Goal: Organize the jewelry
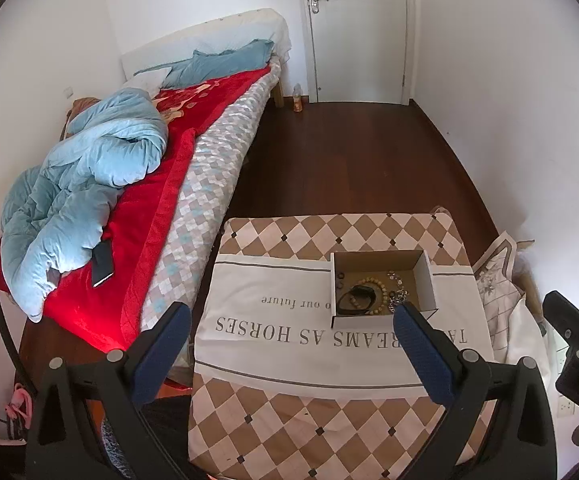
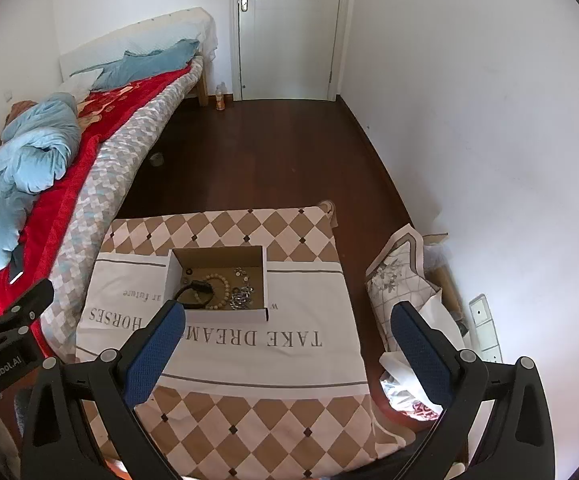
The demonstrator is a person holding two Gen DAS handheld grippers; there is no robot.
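An open cardboard box (image 1: pixel 423 276) (image 2: pixel 265 276) stands on a table covered with a checked cloth (image 1: pixel 329 408) (image 2: pixel 249 412). Inside lie a wooden bead bracelet (image 1: pixel 373 282) (image 2: pixel 219 279), a black band (image 1: pixel 355 300) (image 2: pixel 195 294), small rings (image 1: pixel 341 278) (image 2: pixel 187 274) and silver chain pieces (image 1: pixel 399 292) (image 2: pixel 241 296). My left gripper (image 1: pixel 293 316) is open and empty, held above the table's near side. My right gripper (image 2: pixel 289 316) is open and empty, also short of the box.
A bed (image 1: pixel 209 168) (image 2: pixel 101 172) with a red blanket and blue quilt runs along the left of the table; a phone (image 1: pixel 102 262) lies on it. Bags and cloth (image 2: pixel 405 276) are piled right of the table by the wall. A closed door (image 2: pixel 289 28) is at the far end.
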